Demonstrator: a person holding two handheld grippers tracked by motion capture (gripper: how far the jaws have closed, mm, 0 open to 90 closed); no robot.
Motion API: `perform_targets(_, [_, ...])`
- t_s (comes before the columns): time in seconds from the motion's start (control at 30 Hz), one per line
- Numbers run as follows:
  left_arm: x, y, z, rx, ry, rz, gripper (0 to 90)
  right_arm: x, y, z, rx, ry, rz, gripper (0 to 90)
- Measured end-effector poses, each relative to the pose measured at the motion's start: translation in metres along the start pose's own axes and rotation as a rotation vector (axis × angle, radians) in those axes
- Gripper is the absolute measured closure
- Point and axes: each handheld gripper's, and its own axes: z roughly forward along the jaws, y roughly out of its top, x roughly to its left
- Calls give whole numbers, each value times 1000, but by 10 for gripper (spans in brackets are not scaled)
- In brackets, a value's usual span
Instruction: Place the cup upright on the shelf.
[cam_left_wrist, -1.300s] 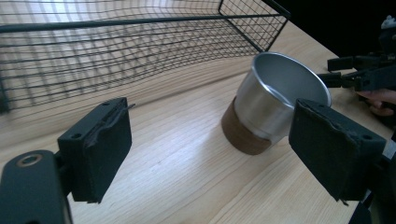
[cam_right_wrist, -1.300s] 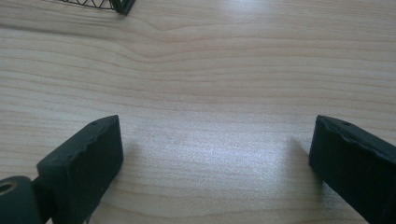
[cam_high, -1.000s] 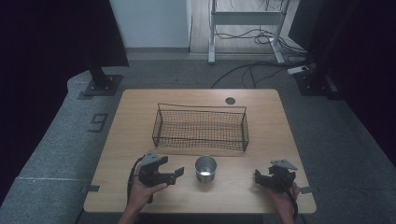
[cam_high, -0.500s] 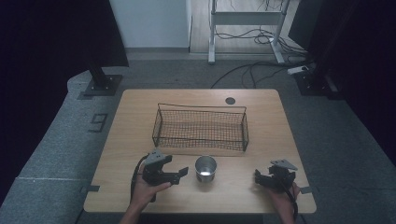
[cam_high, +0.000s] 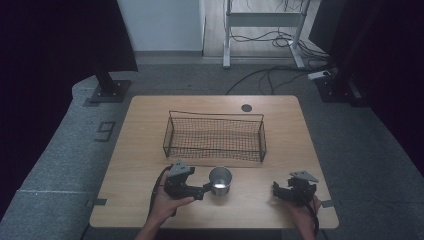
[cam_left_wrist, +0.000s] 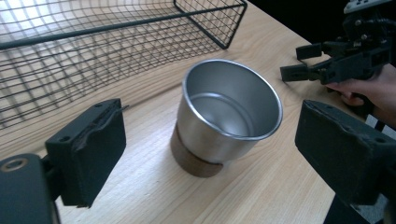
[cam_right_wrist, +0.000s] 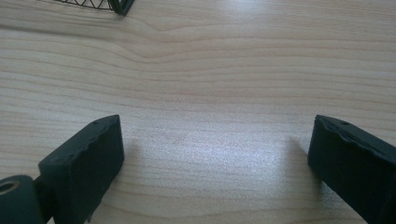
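While the right gripper (cam_high: 295, 189) is kept where it was a second ago, at the desk's (cam_high: 140, 150) near right corner, the left gripper (cam_high: 186, 184) has been brought closer to the cup (cam_high: 220, 180). In the earlier high view a clear gap was seen between its fingers and the cup; now the fingertips are seen right at the cup's left side. Its fingers (cam_left_wrist: 88, 149) have just been opening and are now spread wide, and in the left gripper view the cup (cam_left_wrist: 229, 114) is framed between them, farther off, with neither pad pressed on it.

The cup is found upright on the desk, near the front edge and a little left of the middle, just in front of the wire basket (cam_high: 215, 137), apart from the basket's front wall. Its place has not changed against the earlier frames. A steel body on a brown base is shown, and its inside is seen empty.

The right gripper's fingers (cam_right_wrist: 84, 163) are held wide over bare wood, with nothing between them. The basket's corner (cam_right_wrist: 116, 5) is seen at the top of that view.
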Motion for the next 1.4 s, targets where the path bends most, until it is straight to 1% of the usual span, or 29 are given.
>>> perform_targets(0.33, [-10,2,18,33,-4,18,66,0,0,0,0,-1,1,35])
perform_targets(0.43, [-14,2,21,34,-10,29,61,0,0,0,0,-1,0,35])
perform_targets(0.57, [-17,3,25,43,-6,39,59,0,0,0,0,-1,0,36])
perform_targets(0.63, [-18,3,28,48,-1,41,53,0,0,0,0,-1,0,35])
perform_targets(0.73, [-18,3,33,50,22,50,51,0,0,0,0,-1,0,35])
perform_targets(0.8, [-18,3,36,53,28,56,43,0,0,0,0,-1,0,36])
perform_targets(0.87, [-18,3,39,55,32,65,35,0,0,0,0,-1,0,36])
perform_targets(1.2, [-17,-1,54,68,37,64,30,0,0,0,0,-1,0,36])
perform_targets(1.3, [-18,-1,62,69,47,71,30,0,0,0,0,-1,0,35])
perform_targets(1.33, [-17,-2,68,73,47,70,31,0,0,0,0,-1,0,35])
perform_targets(1.4, [-18,-2,71,74,50,69,33,0,0,0,0,-1,0,36])
